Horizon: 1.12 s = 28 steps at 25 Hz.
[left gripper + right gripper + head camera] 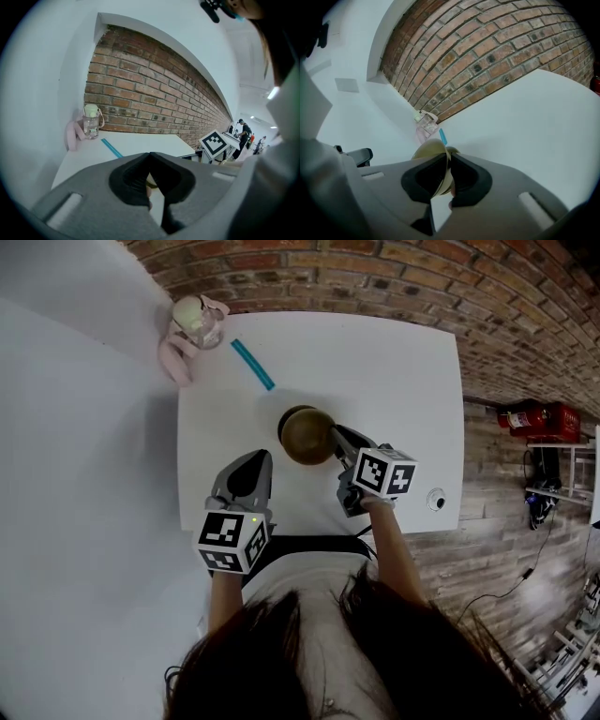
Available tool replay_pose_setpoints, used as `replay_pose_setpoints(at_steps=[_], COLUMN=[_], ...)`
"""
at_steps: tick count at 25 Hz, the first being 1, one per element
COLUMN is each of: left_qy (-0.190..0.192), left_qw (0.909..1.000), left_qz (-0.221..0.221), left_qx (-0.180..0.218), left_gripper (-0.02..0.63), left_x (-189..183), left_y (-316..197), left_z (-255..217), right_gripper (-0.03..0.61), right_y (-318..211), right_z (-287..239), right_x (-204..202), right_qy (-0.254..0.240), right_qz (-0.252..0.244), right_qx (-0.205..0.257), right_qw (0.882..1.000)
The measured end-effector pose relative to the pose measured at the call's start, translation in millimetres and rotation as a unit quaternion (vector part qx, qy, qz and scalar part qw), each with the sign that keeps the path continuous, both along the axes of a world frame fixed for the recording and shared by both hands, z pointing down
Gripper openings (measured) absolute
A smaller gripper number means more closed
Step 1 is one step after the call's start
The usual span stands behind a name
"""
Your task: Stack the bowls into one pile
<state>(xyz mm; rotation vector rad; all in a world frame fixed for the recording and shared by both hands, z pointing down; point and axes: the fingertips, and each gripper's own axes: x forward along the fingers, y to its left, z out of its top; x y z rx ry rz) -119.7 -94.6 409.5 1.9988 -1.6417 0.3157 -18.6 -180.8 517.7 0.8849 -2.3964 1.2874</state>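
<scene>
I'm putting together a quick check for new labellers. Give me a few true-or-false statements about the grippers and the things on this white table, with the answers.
1. The right gripper is clamped on the rim of the brown bowl. True.
2. The left gripper holds a bowl as well. False: its jaws are together with nothing between them.
3. The teal stick lies inside the bowl. False: it lies flat on the table, apart from the bowl.
4. The bottle stands at the table's far left corner, near the brick wall. True.
</scene>
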Motion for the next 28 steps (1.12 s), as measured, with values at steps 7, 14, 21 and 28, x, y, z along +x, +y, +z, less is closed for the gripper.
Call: replay_pose_setpoints(at_steps=[7,14,21,28], left_qy=[-0.001,-0.001,-0.002,-0.003], left_qw=[1.0,0.9998,0.9996,0.9993], left_qz=[-0.007,-0.012,-0.018,-0.023], left_qx=[-0.005,-0.016,-0.022,-0.03], left_gripper=[0.003,0.003,0.003,0.003], left_x=[-2,0,-1,-3], left_y=[-2,-2,-4,-4], left_z=[2,5,9,12], right_gripper=[0.035,0.038,0.044,0.051], right_y=[-4,-9,-16,-15], right_z=[7,12,12,20], right_x=[-5,-7,-9,-14], right_qy=[0.003,0.009,0.022,0.02], right_qz=[0.0,-0.003,-0.003,-0.014], right_qx=[-0.009,-0.013,-0.004,-0.012], right_qw=[1.0,1.0,1.0,1.0])
